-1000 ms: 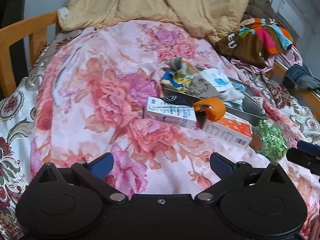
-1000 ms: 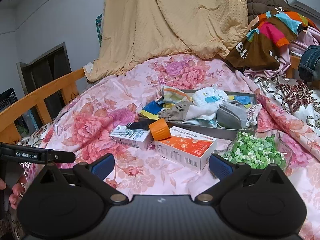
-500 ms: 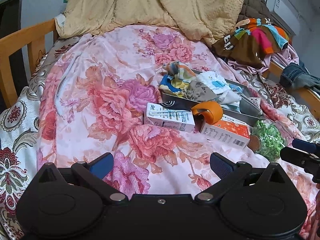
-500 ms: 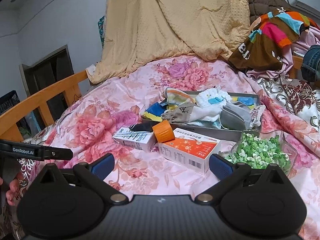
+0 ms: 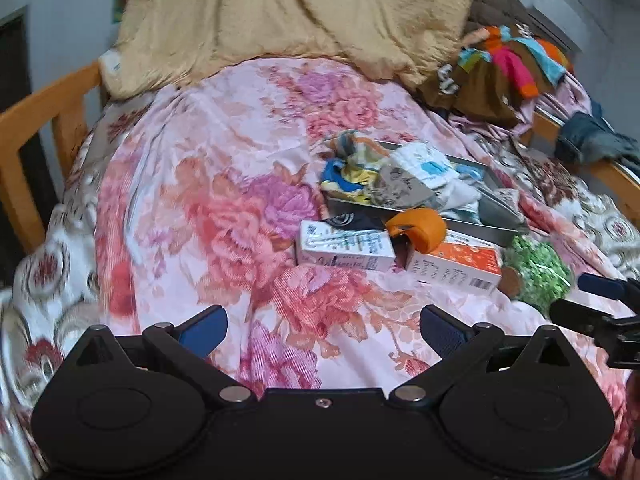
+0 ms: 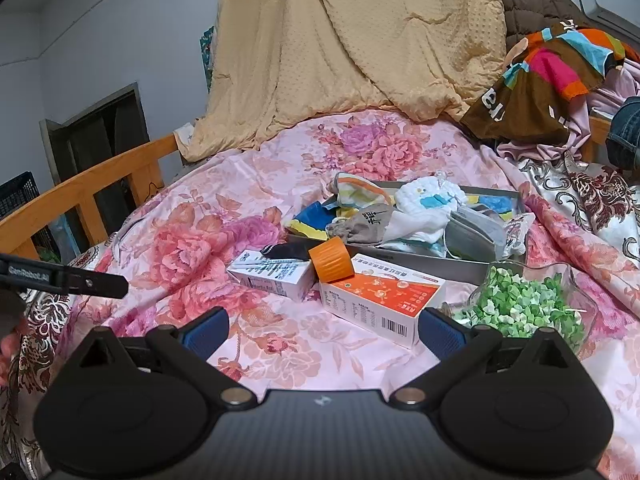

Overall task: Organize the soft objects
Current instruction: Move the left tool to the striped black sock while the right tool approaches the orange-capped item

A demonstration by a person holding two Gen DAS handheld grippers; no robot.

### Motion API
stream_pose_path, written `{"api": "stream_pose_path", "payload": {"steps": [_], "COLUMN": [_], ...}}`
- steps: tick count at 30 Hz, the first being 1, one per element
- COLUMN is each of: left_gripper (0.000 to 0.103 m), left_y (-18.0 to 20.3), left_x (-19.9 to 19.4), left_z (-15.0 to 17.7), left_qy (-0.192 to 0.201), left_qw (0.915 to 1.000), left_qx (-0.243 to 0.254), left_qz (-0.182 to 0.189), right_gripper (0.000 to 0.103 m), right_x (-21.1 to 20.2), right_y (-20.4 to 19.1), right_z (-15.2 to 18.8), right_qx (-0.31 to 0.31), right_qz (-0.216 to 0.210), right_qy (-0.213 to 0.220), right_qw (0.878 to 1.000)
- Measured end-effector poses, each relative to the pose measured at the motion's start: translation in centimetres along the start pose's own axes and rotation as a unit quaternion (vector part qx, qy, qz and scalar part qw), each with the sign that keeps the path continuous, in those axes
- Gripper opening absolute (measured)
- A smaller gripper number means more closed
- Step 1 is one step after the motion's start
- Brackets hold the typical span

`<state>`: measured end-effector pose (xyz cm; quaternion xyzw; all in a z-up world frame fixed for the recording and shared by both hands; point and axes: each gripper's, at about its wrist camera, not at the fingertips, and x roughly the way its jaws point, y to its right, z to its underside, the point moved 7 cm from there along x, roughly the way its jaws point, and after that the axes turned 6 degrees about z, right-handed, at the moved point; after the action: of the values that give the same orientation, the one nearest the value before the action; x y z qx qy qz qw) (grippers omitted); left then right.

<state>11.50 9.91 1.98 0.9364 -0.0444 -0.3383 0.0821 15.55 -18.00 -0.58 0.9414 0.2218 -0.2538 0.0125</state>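
Observation:
A grey tray sits on the floral bedspread, piled with soft items: a striped sock, a grey sock, a white cloth and a grey mask. A black sock lies just outside its front edge. The tray also shows in the left wrist view. My left gripper is open and empty, well short of the tray. My right gripper is open and empty, just short of the boxes.
In front of the tray lie a white carton, an orange cap and an orange-white box. A glass bowl of green pieces stands at right. A wooden bed rail runs at left. A tan blanket hangs behind.
Both grippers have drawn back and tilted up a little, so the tray and boxes sit slightly farther off. Both stay open and empty.

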Motion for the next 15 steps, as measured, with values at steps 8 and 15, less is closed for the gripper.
{"api": "stream_pose_path", "payload": {"steps": [8, 15], "left_gripper": [0.102, 0.102], "left_y": [1.6, 2.7], "left_x": [0.2, 2.7], "left_z": [-2.5, -3.4], "left_qy": [-0.046, -0.049], "left_qw": [0.9977, 0.9927], "left_qx": [0.05, 0.11], "left_qz": [0.009, 0.008], "right_gripper": [0.103, 0.103], "right_x": [1.0, 2.2], "right_y": [0.1, -0.5], "right_z": [-0.3, -0.9], "right_qx": [-0.004, -0.034], "right_qz": [0.007, 0.006], "right_qy": [0.001, 0.003], "right_qw": [1.0, 0.999]}}
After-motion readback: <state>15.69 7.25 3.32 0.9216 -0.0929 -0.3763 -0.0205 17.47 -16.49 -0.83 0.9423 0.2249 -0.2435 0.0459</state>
